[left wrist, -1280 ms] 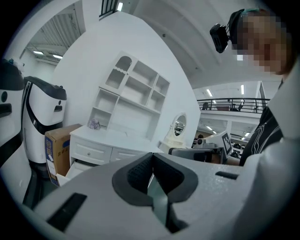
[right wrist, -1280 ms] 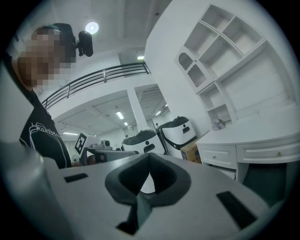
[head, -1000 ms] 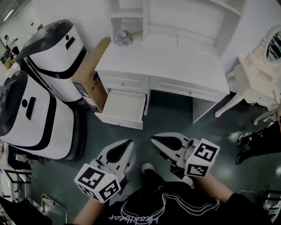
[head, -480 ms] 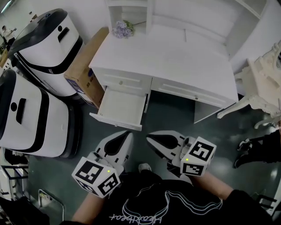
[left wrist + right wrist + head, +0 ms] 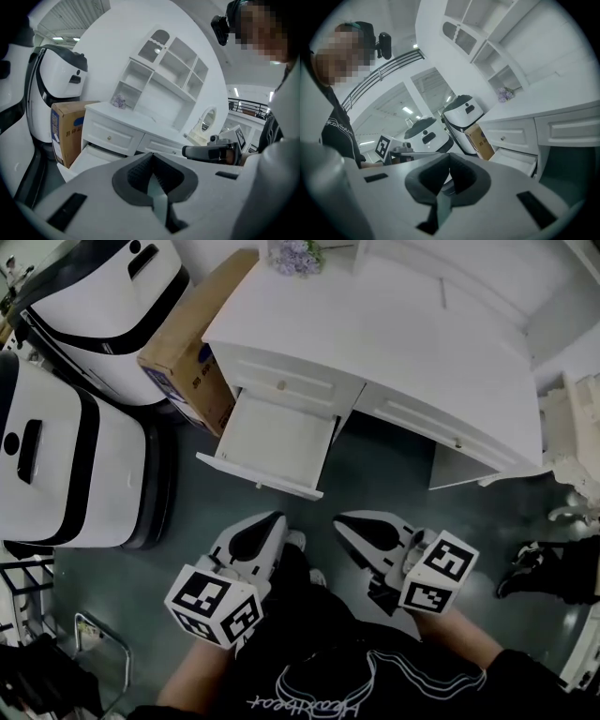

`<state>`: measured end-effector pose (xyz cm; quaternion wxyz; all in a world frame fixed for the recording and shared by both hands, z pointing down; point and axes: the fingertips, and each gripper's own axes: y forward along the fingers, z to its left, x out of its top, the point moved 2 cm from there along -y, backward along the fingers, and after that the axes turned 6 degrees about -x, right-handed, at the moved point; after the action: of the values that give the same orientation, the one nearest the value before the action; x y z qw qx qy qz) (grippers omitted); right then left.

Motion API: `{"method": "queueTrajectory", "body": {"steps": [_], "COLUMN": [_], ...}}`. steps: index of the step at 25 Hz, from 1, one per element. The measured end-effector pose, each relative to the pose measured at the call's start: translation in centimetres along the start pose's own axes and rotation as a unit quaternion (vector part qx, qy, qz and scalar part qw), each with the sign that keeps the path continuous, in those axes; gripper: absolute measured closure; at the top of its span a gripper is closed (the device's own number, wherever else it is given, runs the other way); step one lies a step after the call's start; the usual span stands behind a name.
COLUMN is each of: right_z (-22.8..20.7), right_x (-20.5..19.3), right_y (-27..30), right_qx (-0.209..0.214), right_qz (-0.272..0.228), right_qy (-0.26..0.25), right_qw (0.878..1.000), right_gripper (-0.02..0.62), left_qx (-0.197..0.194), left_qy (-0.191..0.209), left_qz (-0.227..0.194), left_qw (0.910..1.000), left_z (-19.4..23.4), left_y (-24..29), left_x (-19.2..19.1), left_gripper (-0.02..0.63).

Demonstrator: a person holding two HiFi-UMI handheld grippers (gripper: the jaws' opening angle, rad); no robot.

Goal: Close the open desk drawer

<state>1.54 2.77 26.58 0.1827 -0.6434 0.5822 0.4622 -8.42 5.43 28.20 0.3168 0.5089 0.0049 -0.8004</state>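
A white desk (image 5: 412,343) stands ahead with its lower left drawer (image 5: 274,442) pulled out; the drawer looks bare inside. The same open drawer (image 5: 91,157) shows low in the left gripper view and as a white box (image 5: 516,159) in the right gripper view. My left gripper (image 5: 272,521) hangs just short of the drawer front, jaws shut on nothing. To its right, my right gripper (image 5: 349,521) is also shut and holds nothing. Neither touches the drawer.
A brown cardboard box (image 5: 192,338) leans against the desk's left side. Two large white and black machines (image 5: 66,437) stand further left. A small purple flower bunch (image 5: 295,254) sits on the desk's back left. A person's black shoe (image 5: 525,568) is at right on the dark floor.
The view has closed in on the desk: the drawer and desk sit lower and larger in the head view. Both grippers stay side by side, shut.
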Motion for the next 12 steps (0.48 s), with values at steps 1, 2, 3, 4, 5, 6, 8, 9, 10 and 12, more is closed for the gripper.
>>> {"method": "queueTrajectory", "body": {"steps": [1,2,3,4,5,6,8,9,10,12], "right_z": [-0.6,-1.3,-2.0,-2.6,-3.1,-3.5,-4.5,-5.1,-5.7,-7.1], "right_x": [-0.2,-0.5,-0.8,-1.3,-1.9,-2.6,-3.6,-4.1,-4.7,-6.3], "right_y": [0.7,1.3,2.0,2.7,3.3,3.9,4.8,5.3,5.7,6.6], "right_qx": [-0.002,-0.004,-0.006,-0.007,-0.008,-0.009,-0.012,-0.014,-0.015,-0.017], "right_qz": [0.001,0.002,0.004,0.008,0.014,0.020,0.029,0.033,0.036,0.044], "right_qy": [0.006,0.013,0.022,0.032,0.041,0.047,0.051,0.055,0.060,0.075], "right_qw": [1.000,1.000,1.000,0.999,0.999,0.999,0.998,0.998,0.997,0.996], "right_gripper": [0.589,0.589,0.589,0.589,0.589,0.589,0.589,0.589,0.589,0.589], "left_qx": [0.004,0.008,0.013,0.017,0.021,0.025,0.032,0.036,0.039,0.044], "left_qy": [-0.004,-0.008,-0.012,-0.017,-0.023,-0.029,-0.036,-0.038,-0.039,-0.038], "left_qz": [0.003,0.007,0.010,0.015,0.020,0.024,0.030,0.031,0.033,0.037], "left_qw": [1.0000,0.9999,0.9998,0.9996,0.9993,0.9990,0.9984,0.9982,0.9979,0.9976], "left_z": [1.0,2.1,3.1,4.0,4.8,5.6,6.8,7.5,8.2,9.7], "left_y": [0.3,0.7,1.2,1.5,1.8,2.0,2.4,2.6,2.9,3.5], "left_x": [-0.4,-0.8,-1.1,-1.6,-2.1,-2.6,-3.6,-4.1,-4.7,-6.2], "left_gripper": [0.601,0.601,0.601,0.601,0.601,0.601,0.601,0.601,0.601,0.601]}}
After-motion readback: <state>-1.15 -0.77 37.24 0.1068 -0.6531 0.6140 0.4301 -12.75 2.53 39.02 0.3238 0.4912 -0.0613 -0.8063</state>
